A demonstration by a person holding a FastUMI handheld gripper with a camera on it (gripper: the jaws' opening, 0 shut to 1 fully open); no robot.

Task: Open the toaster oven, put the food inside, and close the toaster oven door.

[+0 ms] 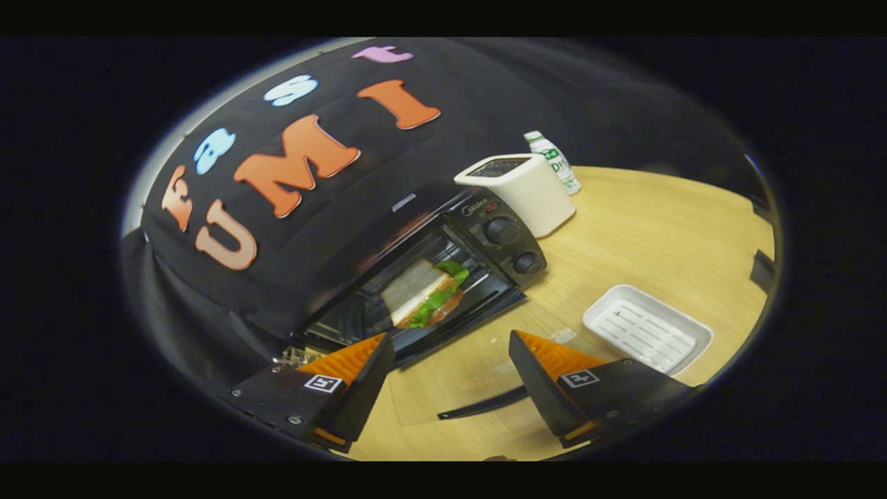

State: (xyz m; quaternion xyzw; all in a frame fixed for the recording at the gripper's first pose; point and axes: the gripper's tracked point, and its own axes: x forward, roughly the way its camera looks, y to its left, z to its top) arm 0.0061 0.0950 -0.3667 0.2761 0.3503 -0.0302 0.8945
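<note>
Nearest us, our gripper (pixel 450 360) stands wide open and empty at the frame's bottom. Beyond its fingers, mid-frame, the triangular lettuce sandwich (pixel 423 294) sits inside the black toaster oven (pixel 443 270). Its hinged glass door (pixel 461 322) likely swings lightly; we'd push its handle edge.

Pale wooden tabletop (pixel 644 215) under soft light — black cloth wall (pixel 229 305) draped behind it.
</note>
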